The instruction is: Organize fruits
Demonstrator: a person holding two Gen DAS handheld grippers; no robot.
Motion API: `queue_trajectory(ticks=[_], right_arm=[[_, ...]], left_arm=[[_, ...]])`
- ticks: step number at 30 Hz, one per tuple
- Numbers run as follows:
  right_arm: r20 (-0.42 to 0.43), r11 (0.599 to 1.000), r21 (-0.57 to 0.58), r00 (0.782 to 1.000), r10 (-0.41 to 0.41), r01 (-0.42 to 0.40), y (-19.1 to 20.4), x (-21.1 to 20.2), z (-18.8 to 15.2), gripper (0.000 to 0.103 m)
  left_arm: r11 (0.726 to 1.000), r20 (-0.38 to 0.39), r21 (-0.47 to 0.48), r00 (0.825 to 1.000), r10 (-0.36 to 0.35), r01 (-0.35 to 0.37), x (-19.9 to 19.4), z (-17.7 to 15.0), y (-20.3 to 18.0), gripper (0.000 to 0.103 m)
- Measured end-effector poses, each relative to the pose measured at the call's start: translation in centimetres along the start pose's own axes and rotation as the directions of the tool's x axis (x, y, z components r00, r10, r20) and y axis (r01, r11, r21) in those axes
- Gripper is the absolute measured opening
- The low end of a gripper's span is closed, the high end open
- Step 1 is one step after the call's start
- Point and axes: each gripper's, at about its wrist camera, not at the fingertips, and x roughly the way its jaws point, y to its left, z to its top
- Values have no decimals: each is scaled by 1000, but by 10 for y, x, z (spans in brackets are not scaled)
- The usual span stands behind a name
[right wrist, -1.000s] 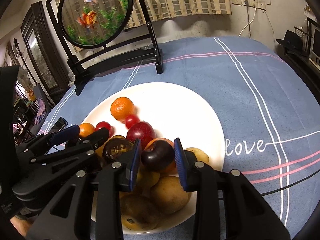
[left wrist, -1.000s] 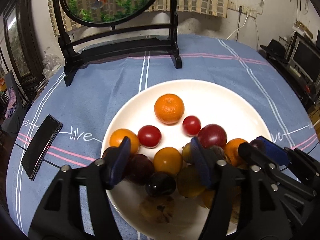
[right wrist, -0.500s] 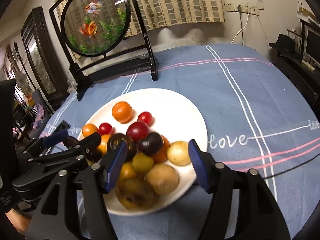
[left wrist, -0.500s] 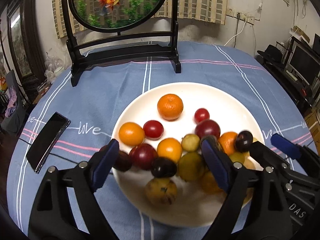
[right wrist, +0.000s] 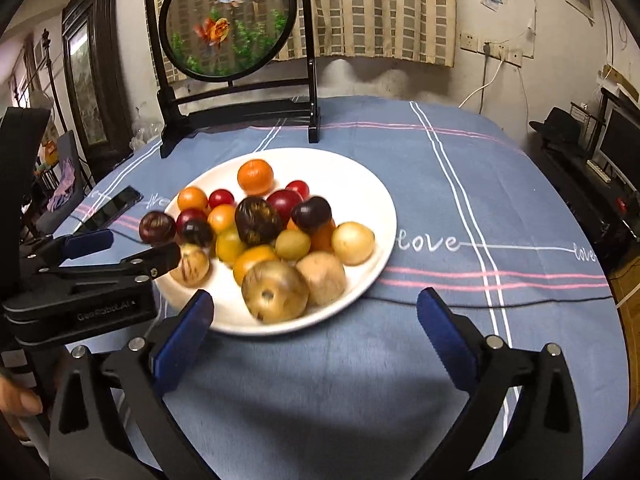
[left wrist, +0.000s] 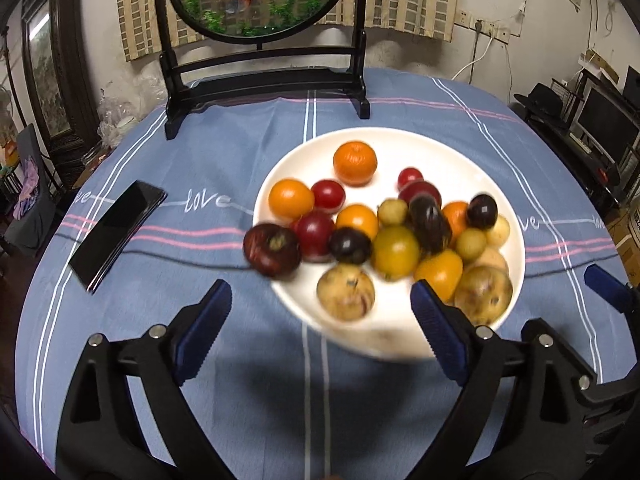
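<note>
Backing off with left gripper point(left wrist: 320, 320) and right gripper point(right wrist: 316, 320), jaws just opened, both empty; dark plum point(left wrist: 272, 250) at plate's point(left wrist: 400, 344) 9 o'clock rim looks unstable, blurred. I'd regrab gently.

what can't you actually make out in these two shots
- Dark red fruit at the white plate edge: motion-blurred in the left wrist view, so on the rim or off it is unclear.
- Fruits low in the pile: covered by those above, both views.
- Plate's near-left rim: hidden by the left hand-held gripper in the right wrist view.
- Black phone: screen dark, nothing readable.
</note>
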Motion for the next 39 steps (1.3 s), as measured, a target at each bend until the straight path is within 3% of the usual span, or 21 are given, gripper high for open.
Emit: queue_trajectory(ticks=[13, 24, 39], right_arm=[[-14, 1000, -6, 1000, -24, 24, 3, -21, -35, 102], [-36, 999, 10, 999, -41, 41, -1, -25, -52, 102], [-85, 999, 8, 995, -49, 50, -3, -9, -60, 102]], left_arm=[[999, -37, 2, 999, -39, 39, -22, -46, 3, 95], [997, -1, 11, 997, -74, 74, -42, -59, 2, 99], [999, -20, 35, 1000, 12, -11, -19, -69, 10, 101]])
